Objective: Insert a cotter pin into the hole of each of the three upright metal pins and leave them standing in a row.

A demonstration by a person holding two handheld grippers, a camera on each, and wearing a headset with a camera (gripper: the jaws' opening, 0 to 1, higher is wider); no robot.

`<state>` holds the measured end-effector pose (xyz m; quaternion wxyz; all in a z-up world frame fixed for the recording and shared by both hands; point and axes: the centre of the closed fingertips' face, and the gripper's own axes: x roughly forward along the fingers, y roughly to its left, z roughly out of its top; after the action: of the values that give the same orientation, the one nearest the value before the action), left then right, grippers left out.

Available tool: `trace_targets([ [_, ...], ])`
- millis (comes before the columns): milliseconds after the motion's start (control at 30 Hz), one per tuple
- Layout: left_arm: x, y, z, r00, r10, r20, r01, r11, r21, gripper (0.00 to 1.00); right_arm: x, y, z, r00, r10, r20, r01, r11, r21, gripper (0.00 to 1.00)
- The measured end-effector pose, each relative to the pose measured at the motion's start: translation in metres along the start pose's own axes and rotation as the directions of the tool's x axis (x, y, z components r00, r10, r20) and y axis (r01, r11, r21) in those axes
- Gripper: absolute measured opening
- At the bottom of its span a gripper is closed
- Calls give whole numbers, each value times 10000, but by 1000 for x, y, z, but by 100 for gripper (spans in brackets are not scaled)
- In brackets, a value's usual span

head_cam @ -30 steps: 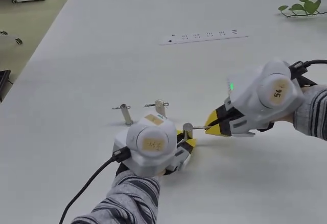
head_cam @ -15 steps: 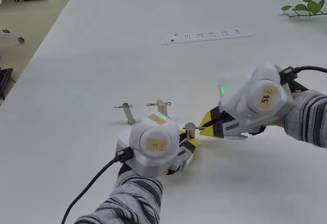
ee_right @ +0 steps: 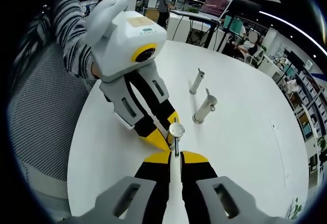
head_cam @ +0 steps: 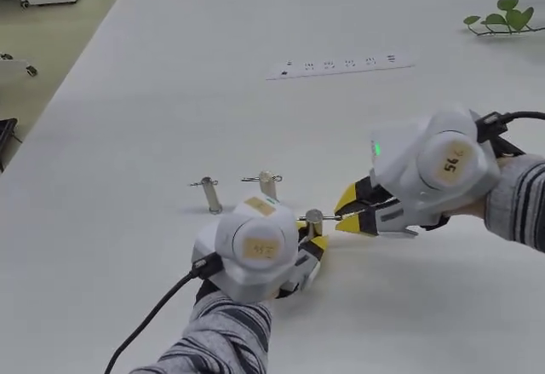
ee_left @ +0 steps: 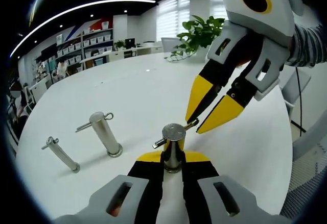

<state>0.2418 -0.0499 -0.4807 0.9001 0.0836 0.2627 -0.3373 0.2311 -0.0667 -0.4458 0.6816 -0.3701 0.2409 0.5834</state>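
Head view: the right gripper [head_cam: 347,212] has closed in on the third metal pin [head_cam: 313,218] over the last second, and the stretch of cotter pin [head_cam: 329,215] showing between its yellow tips and the pin head looks shorter than it did. Left gripper [head_cam: 313,238] stays low on the table [head_cam: 170,118], jaws drawn in tight on the pin's lower shank and holding it upright. In the left gripper view the cotter pin [ee_left: 159,143] has its free end poking out the far side of the pin head [ee_left: 173,132], so the hole appears threaded. The right gripper [ee_left: 195,124] has its jaws nearly together, tips pinched on the cotter's other end. The right gripper view has the wire running straight from between its own tips to the pin head [ee_right: 177,129]. The middle metal pin [head_cam: 268,185] and far metal pin [head_cam: 209,195] stand just beyond, each with a cotter across its top. Judgement: this is the last insertion and it is nearly seated. What is left is to let go without tipping the pin.
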Motion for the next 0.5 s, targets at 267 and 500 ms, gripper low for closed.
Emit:
trace_targets([
  [267, 0, 0, 0, 9999, 112, 25, -112, 9999, -66, 9, 3, -2, 2, 10000, -13, -8, 13, 9999, 142, 0],
  [500, -1, 0, 0, 9998, 202, 43, -202, 9997, -128, 9, 8, -1, 11, 9999, 57, 99, -58, 10000, 64, 0],
])
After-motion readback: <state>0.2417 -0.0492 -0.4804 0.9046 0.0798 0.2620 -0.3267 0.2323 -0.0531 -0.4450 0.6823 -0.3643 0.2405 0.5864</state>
